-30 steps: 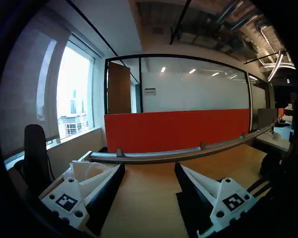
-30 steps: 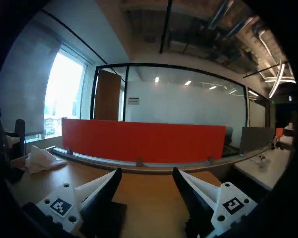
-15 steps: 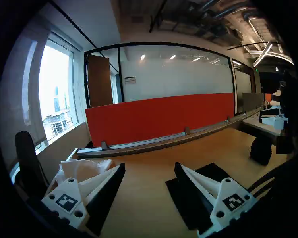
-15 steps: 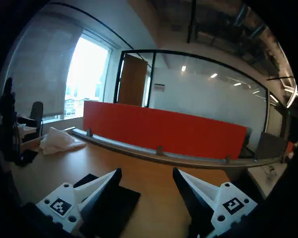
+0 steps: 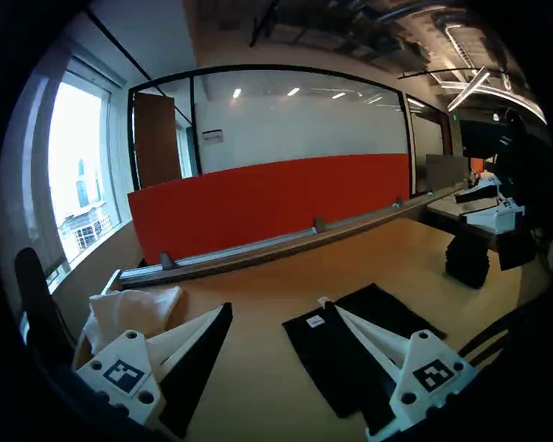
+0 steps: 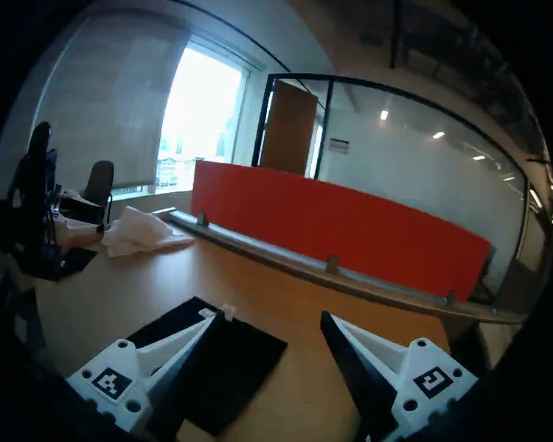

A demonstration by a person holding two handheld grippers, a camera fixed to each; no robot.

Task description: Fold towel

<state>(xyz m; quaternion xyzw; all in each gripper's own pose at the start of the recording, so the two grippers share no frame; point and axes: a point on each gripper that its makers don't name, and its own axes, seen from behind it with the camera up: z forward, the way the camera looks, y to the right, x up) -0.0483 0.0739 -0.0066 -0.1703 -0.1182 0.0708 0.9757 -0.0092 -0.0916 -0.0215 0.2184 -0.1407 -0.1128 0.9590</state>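
Wooden worktop (image 5: 276, 269), red divider (image 5: 269, 199) behind. Both cameras had tipped down within the second, and the black towel (image 5: 317, 353) came into sight, flat at 5 o'clock. Left gripper (image 5: 276, 306) and right gripper (image 6: 271, 315): fingers wide apart, empty. I judged the first grasp was close.

No text legible. Wall sign (image 5: 211, 135) beside door (image 5: 157, 140): too small to read. White tag (image 5: 315, 321) on black towel (image 5: 317, 355): blurred.

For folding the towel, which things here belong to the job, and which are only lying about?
For the job: flat black towel, open left gripper, open right gripper.
Lying about: crumpled white cloth, red divider panel, black office chair.
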